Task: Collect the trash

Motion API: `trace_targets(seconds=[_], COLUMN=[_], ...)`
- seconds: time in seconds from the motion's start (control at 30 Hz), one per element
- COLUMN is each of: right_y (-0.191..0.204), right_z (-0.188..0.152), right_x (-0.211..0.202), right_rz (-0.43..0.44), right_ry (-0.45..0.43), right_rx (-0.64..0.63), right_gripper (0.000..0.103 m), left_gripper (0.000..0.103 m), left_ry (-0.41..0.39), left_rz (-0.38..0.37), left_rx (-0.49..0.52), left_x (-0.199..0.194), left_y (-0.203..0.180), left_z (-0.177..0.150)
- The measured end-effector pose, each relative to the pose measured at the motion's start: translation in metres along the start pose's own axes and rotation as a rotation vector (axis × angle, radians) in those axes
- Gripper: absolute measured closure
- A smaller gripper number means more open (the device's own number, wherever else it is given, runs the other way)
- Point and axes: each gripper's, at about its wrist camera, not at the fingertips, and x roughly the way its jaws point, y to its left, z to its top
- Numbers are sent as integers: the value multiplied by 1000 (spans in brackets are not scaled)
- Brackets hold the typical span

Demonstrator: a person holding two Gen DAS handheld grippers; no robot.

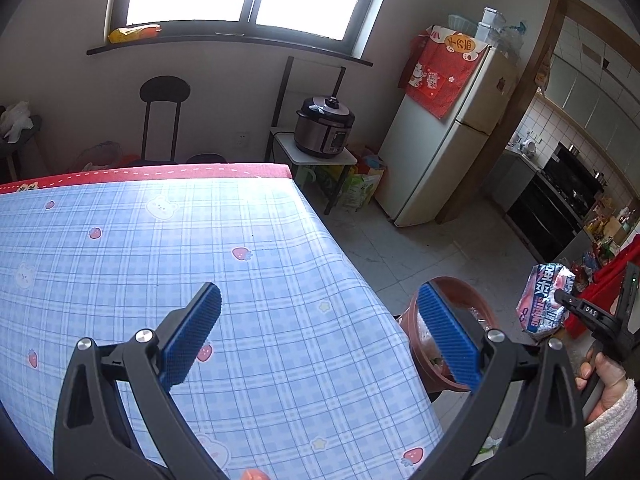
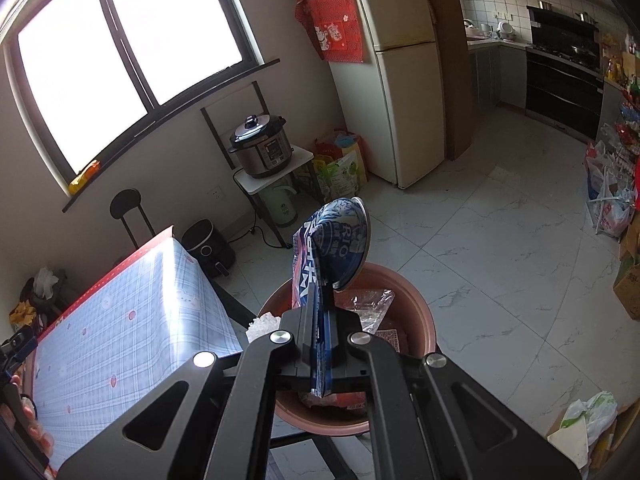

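My right gripper (image 2: pixel 320 292) is shut on a crushed blue and white drink can (image 2: pixel 334 240) and holds it just above a brown round bin (image 2: pixel 416 320) that stands on the floor beside the table. The bin holds clear plastic and paper wrappers. The can also shows in the left wrist view (image 1: pixel 544 304), clamped in the right gripper (image 1: pixel 568 300) to the right of the bin (image 1: pixel 420 364). My left gripper (image 1: pixel 320 320) is open and empty above the table's right edge, its blue pads (image 1: pixel 192 332) spread wide.
The table (image 1: pixel 160 240) has a blue checked cloth with a red border. A fridge (image 2: pixel 404 80), a pressure cooker (image 2: pixel 260 148) on a small stand, a stool (image 2: pixel 132 212) and floor bags (image 2: pixel 608 204) surround the tiled floor.
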Motion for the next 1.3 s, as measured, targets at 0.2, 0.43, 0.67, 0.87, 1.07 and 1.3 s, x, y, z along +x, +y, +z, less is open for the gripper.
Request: trace_targets(seconds=[0.2,0.43,0.67,0.87,1.07,1.3], right_y=[12,34,56,68,77,112], right_z=[9,24,36,39,33,-3], right_x=[20,13,-25,-68,-112,-162], right_rz=[4,6,5,-10,-52,-68], right_ry=[5,-41,-103,-141,-146,-156], right_rx=[-28,-110,-187,-194,-125,-122], right_gripper=[99,51,19,6,6,6], left_gripper=[6,6,6,6,6,6], left_ry=[-3,-28,-67,-90,-116,-171], left_rz=[5,48,64,40,38,65], left_rx=[17,21,66,125,166,222], left_x=[-4,-19,-40,-66,-101,-147], left_y=[-2,7,5,-6,-11,-8], left_z=[-1,4,10,21,32,29])
